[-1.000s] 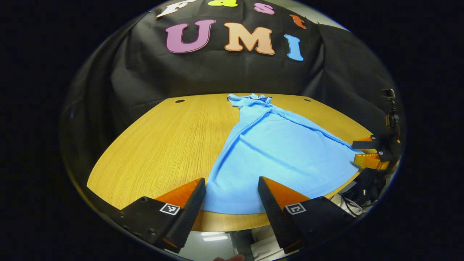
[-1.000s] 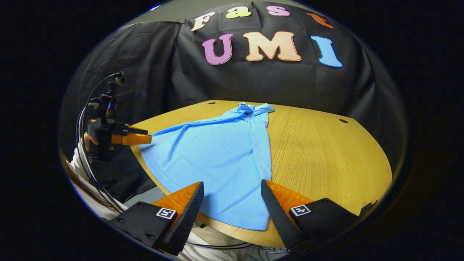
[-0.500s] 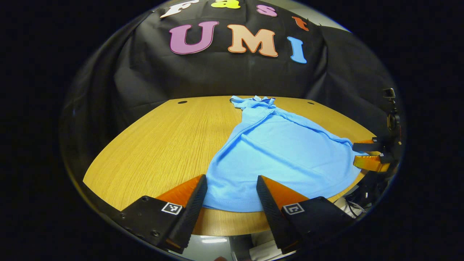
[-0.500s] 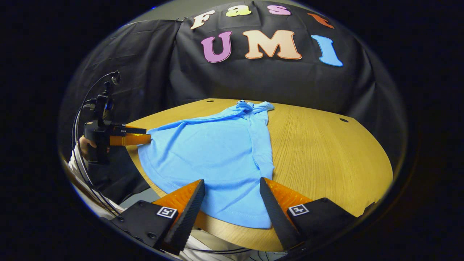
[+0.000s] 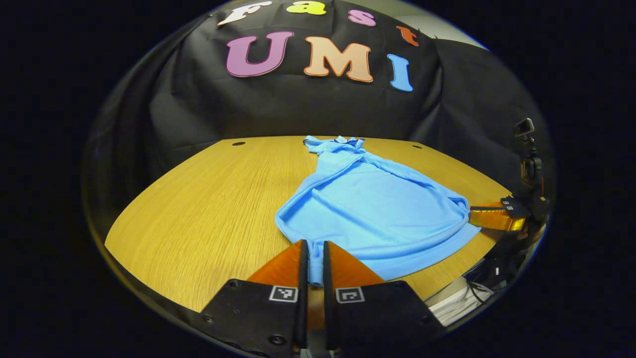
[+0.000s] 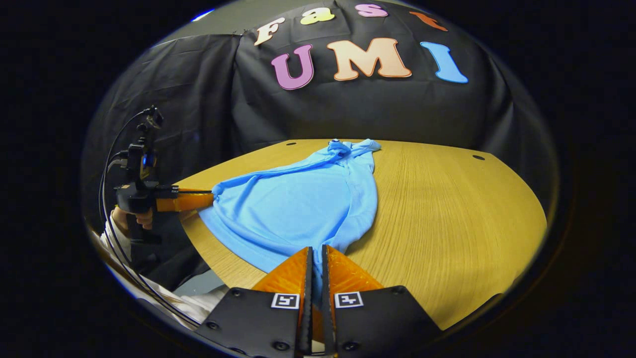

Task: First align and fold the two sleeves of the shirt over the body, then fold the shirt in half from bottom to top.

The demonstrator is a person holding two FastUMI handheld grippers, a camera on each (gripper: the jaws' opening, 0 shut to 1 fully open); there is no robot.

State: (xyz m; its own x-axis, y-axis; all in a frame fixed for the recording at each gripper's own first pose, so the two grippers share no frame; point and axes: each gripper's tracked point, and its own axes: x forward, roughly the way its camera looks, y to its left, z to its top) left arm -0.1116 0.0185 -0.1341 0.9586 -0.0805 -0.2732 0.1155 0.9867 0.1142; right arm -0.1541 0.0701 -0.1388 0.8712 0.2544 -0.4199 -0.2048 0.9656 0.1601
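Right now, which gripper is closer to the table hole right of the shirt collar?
Right. The right gripper pinches the shirt hem on the side of the hole; the left gripper pinches the hem's other corner, across the shirt.

Round-edged wooden table [image 5: 208, 209] with grain lines, black cloth wall [image 5: 298, 109] draped behind.

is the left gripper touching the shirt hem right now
Touching. In the left gripper view, the left gripper has its fingers closed on the blue shirt hem, with fabric pinched between them.
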